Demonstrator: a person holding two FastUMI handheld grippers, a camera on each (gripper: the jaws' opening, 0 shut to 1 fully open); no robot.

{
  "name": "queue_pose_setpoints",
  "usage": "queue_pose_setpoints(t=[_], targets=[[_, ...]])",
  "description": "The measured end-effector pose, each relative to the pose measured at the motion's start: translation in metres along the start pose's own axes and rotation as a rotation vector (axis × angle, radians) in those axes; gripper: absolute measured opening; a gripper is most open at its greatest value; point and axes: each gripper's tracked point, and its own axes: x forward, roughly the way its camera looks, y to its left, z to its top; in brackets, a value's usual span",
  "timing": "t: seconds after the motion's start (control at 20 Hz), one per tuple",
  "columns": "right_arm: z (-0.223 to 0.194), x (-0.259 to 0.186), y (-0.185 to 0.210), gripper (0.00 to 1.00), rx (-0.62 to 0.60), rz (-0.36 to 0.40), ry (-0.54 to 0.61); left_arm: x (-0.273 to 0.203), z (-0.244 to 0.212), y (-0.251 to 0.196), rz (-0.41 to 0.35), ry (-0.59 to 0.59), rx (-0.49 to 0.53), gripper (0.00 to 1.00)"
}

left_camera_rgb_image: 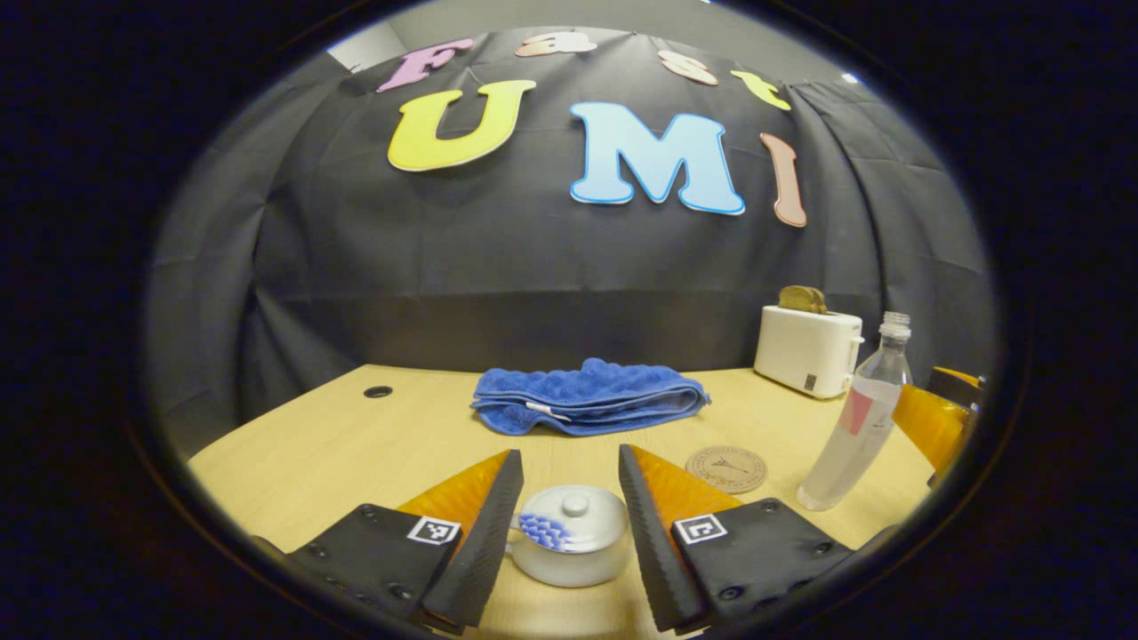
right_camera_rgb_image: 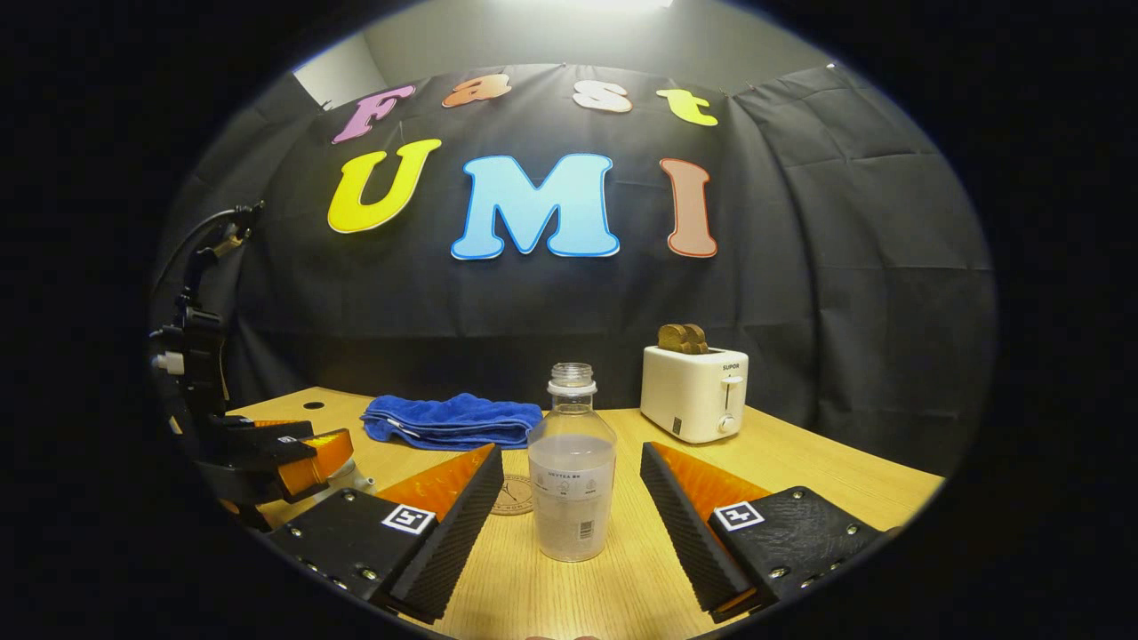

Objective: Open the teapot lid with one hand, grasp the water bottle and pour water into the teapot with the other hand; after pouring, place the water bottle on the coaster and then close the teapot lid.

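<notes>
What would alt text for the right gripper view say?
An uncapped water bottle stands on a wooden table between open jaws that don't touch it. Behind it lie a coaster, a folded blue towel and a toaster holding bread.

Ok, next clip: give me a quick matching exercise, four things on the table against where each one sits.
Things:
1. teapot
2. water bottle
3. toaster
4. blue towel

Places:
A. back of the table, bread in its slots
B. between the open left gripper fingers, lid on
C. folded, mid table near the wall
D. between the open right gripper fingers, cap off

Pairs: 1-B, 2-D, 3-A, 4-C
</notes>
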Motion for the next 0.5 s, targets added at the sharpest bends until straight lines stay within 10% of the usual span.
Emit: queue_pose_setpoints(t=[0.5], targets=[[-0.006,0.002,-0.012,0.98,0.017,-0.028,0.012,0.004,-0.005,0.000,0.032,0.028,0.054,0.61]])
